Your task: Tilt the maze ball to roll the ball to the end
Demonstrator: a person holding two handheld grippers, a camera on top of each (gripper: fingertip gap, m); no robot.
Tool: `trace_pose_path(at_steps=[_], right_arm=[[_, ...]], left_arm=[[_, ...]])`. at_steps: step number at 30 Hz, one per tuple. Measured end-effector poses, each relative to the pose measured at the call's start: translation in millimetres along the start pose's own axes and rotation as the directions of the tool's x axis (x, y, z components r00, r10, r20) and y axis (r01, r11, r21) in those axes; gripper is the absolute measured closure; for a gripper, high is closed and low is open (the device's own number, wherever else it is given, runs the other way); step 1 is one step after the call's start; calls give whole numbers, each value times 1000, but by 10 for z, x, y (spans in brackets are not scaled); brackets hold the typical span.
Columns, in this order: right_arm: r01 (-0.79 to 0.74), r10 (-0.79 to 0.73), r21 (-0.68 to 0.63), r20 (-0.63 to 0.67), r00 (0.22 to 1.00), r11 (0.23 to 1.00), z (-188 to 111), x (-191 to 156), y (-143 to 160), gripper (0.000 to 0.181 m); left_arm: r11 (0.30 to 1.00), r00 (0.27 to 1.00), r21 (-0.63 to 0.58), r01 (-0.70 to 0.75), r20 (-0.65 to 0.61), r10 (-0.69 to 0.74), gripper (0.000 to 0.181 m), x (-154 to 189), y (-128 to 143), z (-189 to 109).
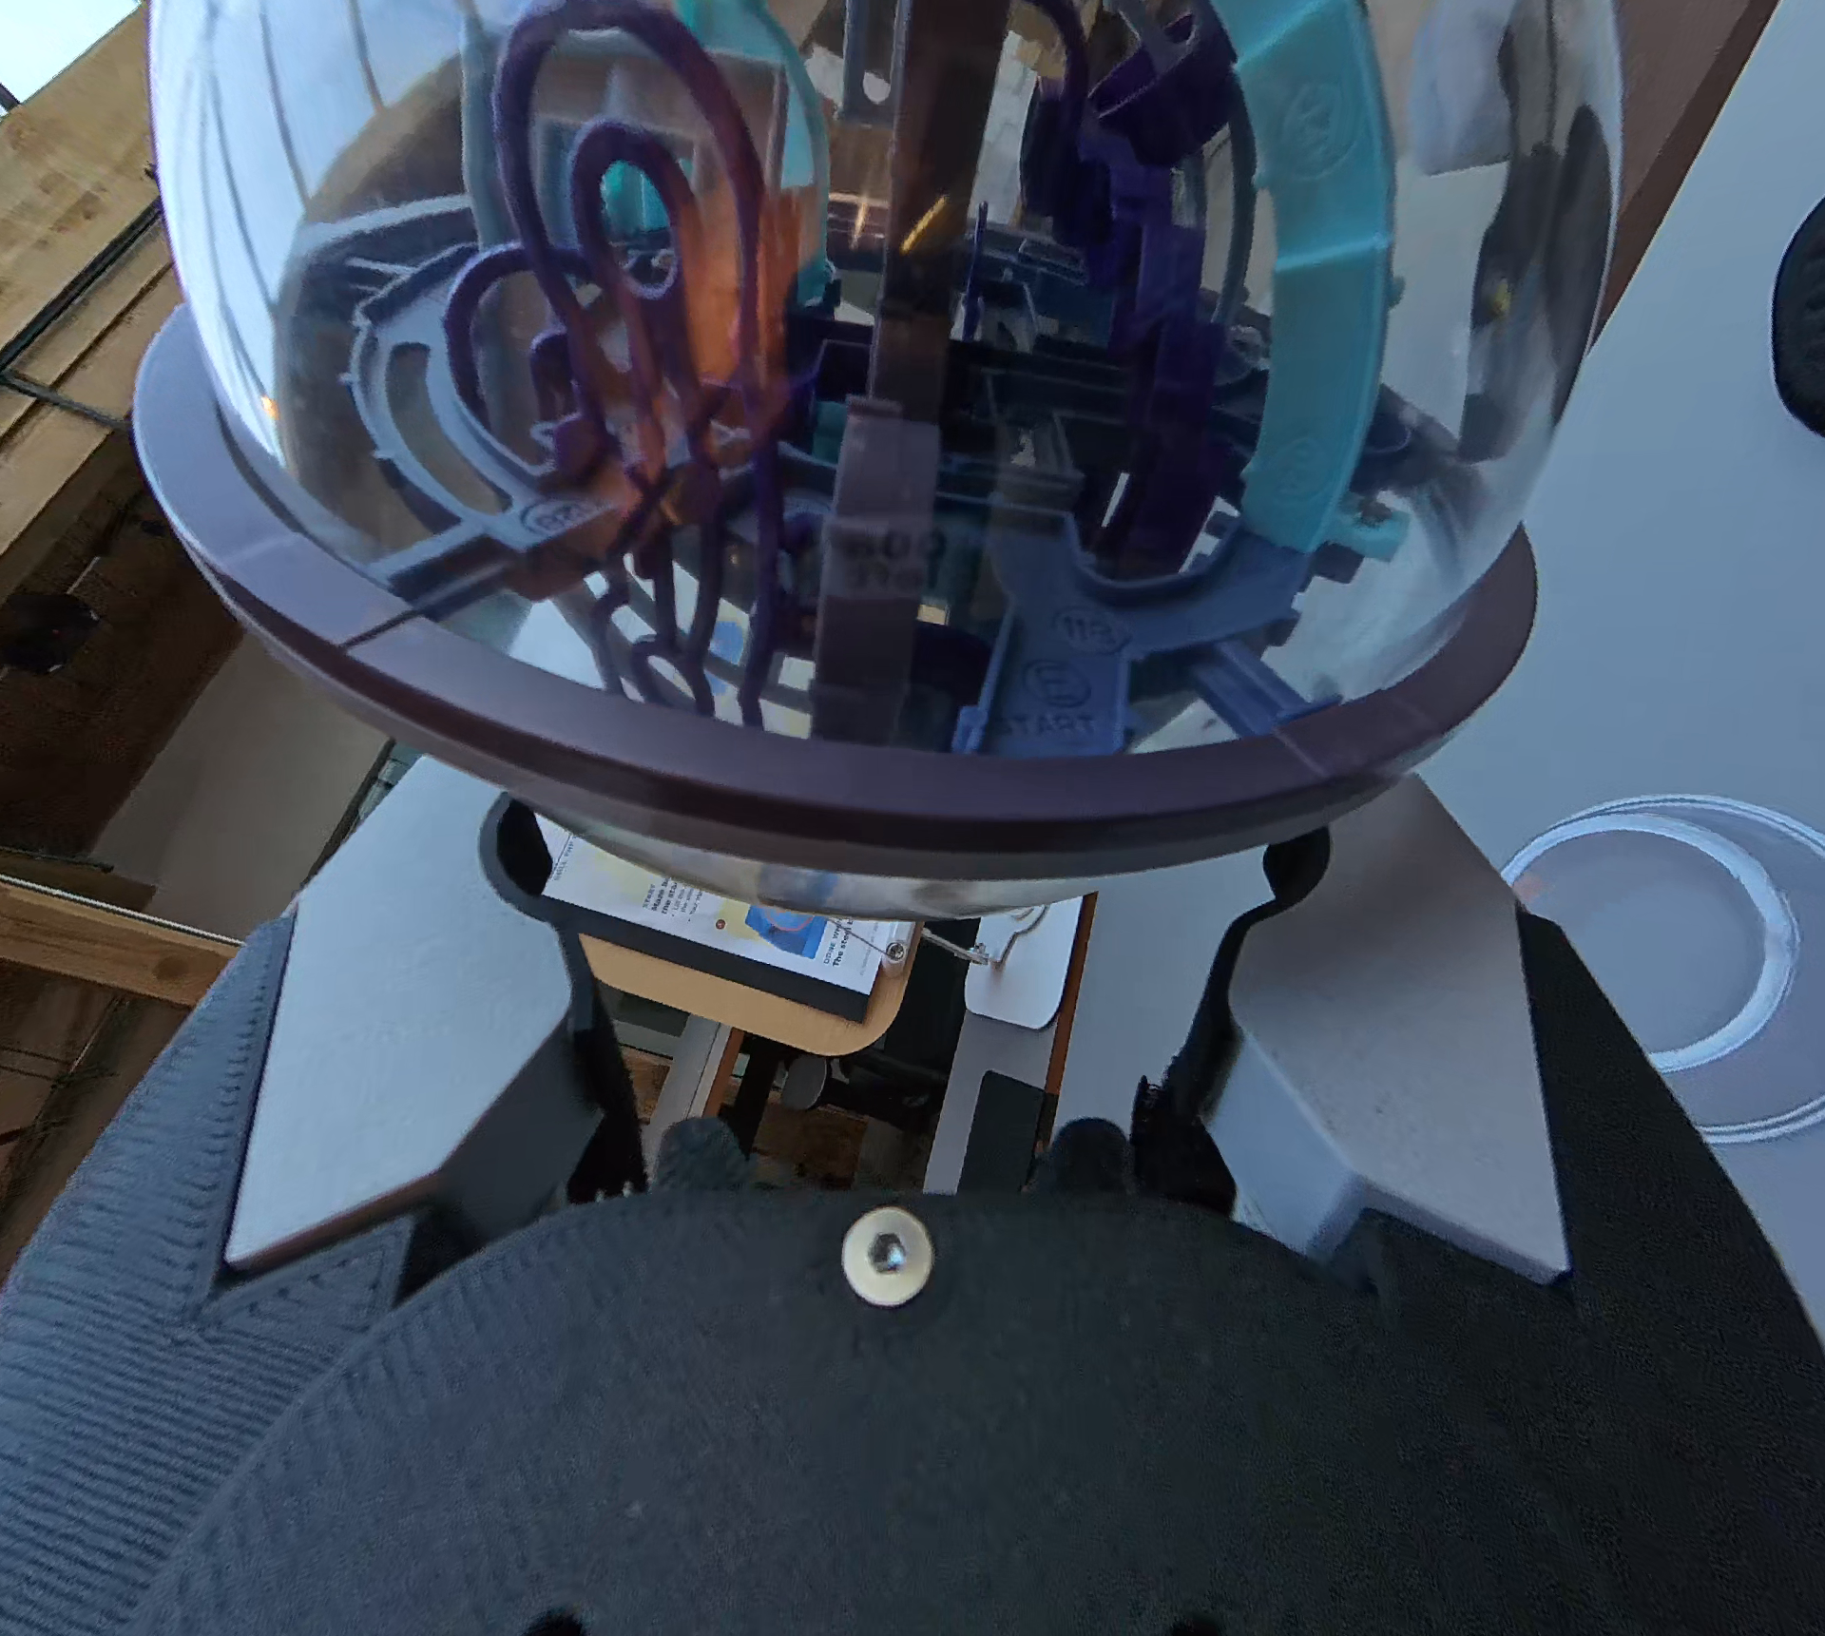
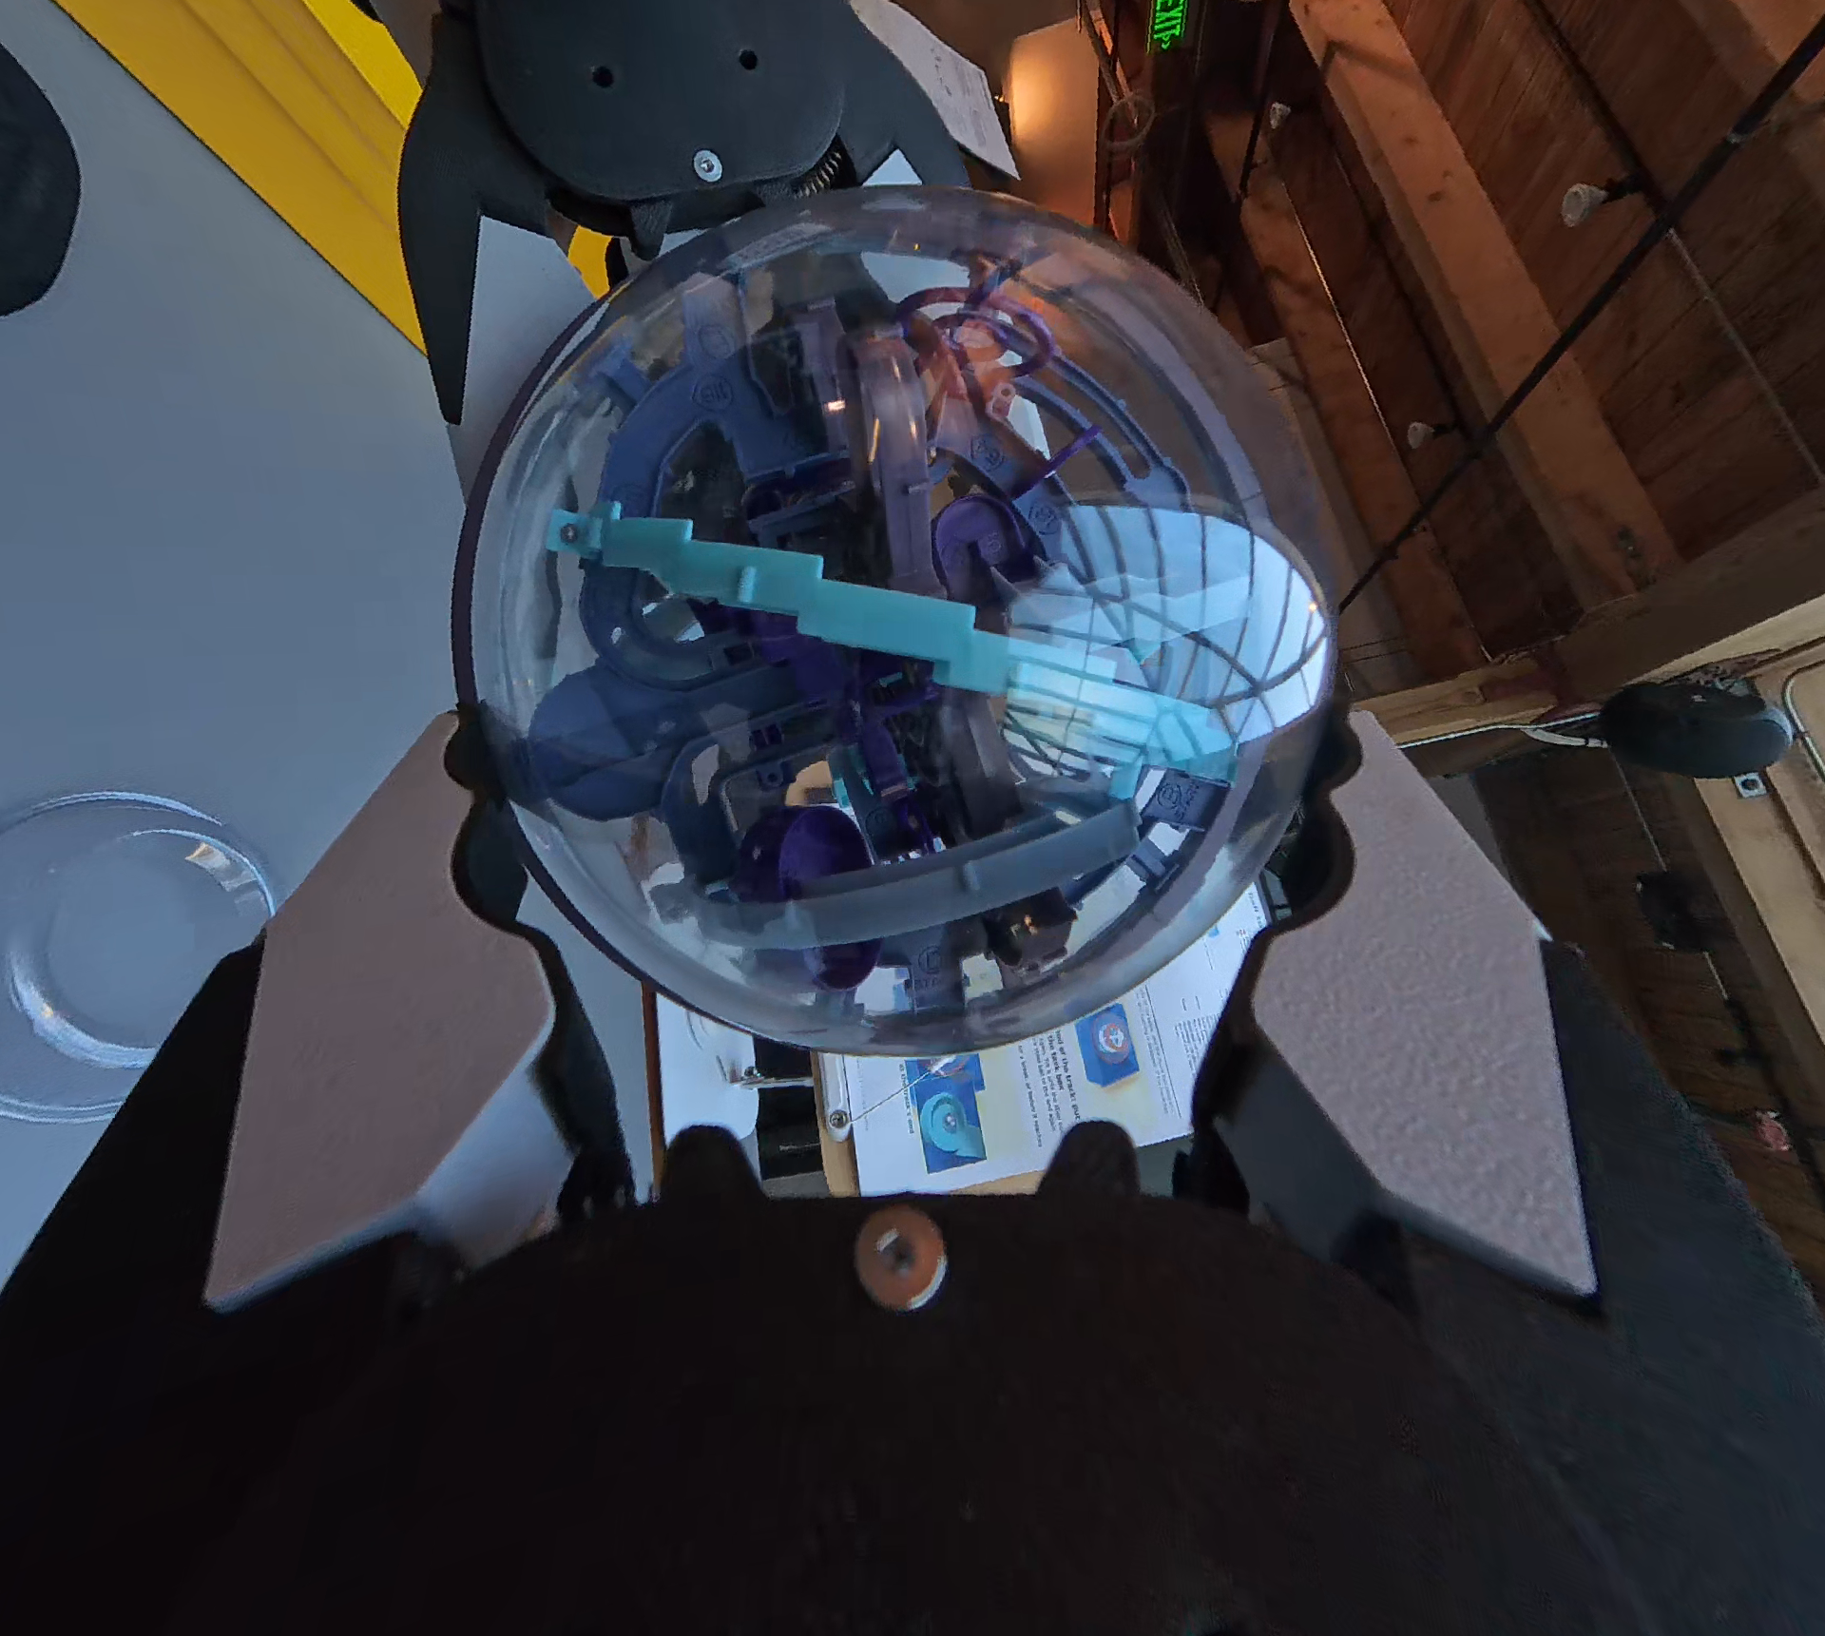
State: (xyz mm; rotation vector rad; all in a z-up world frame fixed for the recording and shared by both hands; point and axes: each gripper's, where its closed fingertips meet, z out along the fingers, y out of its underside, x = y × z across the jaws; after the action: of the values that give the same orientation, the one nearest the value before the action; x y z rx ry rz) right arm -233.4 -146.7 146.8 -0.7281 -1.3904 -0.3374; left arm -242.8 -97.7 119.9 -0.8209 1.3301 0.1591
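Note:
The maze ball (image 1: 889,255) is a clear sphere with a dark purple equator ring (image 1: 790,779) and teal, blue and purple tracks inside. It is held in the air between both grippers. My left gripper (image 1: 904,848) is shut on it, fingertips against the shell just under the ring. My right gripper (image 2: 899,759) is shut on the maze ball (image 2: 889,621) from the opposite side, a finger on each flank. The left gripper's black body (image 2: 652,58) shows beyond the sphere in the right wrist view. A small grey dot sits at the teal track's left end (image 2: 568,535); I cannot tell if it is the ball.
A grey table (image 2: 247,502) lies below with a clear round plastic stand (image 2: 119,947), also in the left wrist view (image 1: 1679,966). A yellow box (image 2: 198,8), a black object (image 2: 30,206) and a clipboard with a printed sheet (image 2: 1037,1095) are nearby.

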Motion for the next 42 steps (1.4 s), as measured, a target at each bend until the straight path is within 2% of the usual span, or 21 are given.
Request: trace_pose_path(at_steps=[5, 14, 16, 17, 26, 33, 42], right_arm=[[38, -36, 24, -73, 997, 999, -47, 229, -80, 24], [46, -3, 117, -341, 940, 992, -477, 840, -331, 25], [48, 4, 128, -379, 926, 991, -587, 936, -370, 25], [51, 7, 136, -395, 919, 989, -643, 977, -390, 19], [87, 2, 154, -500, 866, 984, -1048, 1199, -490, 25], [117, -37, 126, -507, 861, 985, -1205, 1303, -564, 25], [134, -116, 17, -407, 906, 991, -1122, 1233, -600, 25]], left_arm=[[996, 996, 2, -85, 20, 85, 33, -238, -149, -5], [935, 935, -41, -353, -46, 351, 33, -759, -834, 0], [918, 918, -47, -395, -54, 392, 34, -822, -986, 2], [910, 911, -50, -412, -58, 409, 34, -846, -1059, 4], [851, 852, -50, -522, -60, 520, 34, -940, -1554, 51], [849, 849, -37, -528, -30, 527, 34, -980, -1755, 53], [907, 907, 16, -420, 30, 420, 34, -909, -1651, 18]])
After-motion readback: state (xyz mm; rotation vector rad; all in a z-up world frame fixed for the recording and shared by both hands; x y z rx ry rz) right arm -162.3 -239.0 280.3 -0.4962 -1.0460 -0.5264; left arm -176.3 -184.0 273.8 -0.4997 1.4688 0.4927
